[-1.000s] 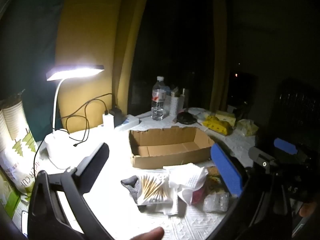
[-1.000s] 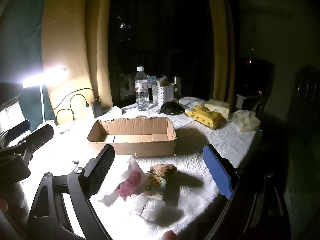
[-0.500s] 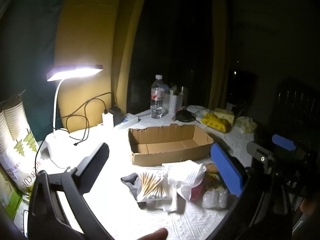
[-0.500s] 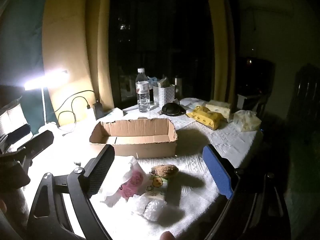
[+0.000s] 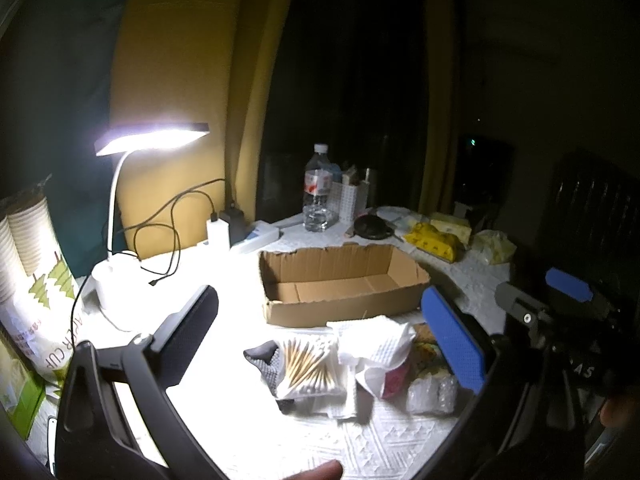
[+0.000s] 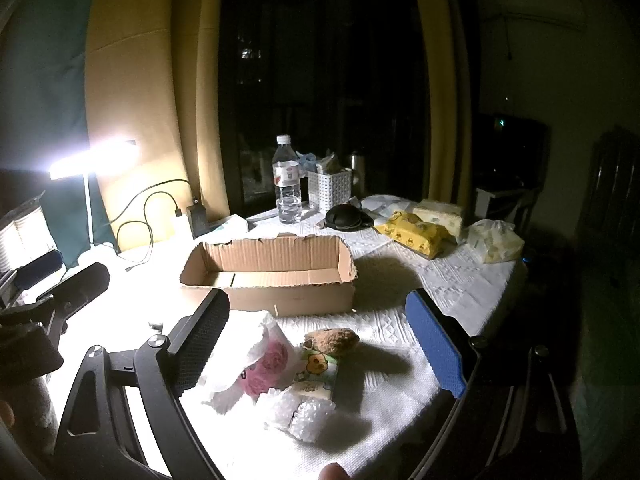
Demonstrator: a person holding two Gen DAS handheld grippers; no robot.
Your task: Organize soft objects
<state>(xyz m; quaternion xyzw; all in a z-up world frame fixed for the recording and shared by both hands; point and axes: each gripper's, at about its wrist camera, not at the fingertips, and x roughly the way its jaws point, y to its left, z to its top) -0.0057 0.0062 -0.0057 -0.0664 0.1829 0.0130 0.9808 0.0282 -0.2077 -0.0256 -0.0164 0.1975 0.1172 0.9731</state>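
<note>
Both tools, left (image 5: 320, 336) and right (image 6: 320, 340), hang spread and empty over soft objects (image 6: 276, 364) heaped before the cardboard box (image 6: 276, 276); lamp glare and overlapping wrappers could cause a double pickup.

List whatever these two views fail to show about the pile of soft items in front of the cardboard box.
- Dark knit item, left wrist view: mostly covered by the cotton swab pack.
- Pink item, right wrist view: wrapped in a white bag, so it cannot be identified.
- Small printed packet, right wrist view: print too small to read.
- Cardboard box floor, right wrist view: near wall hides part.
</note>
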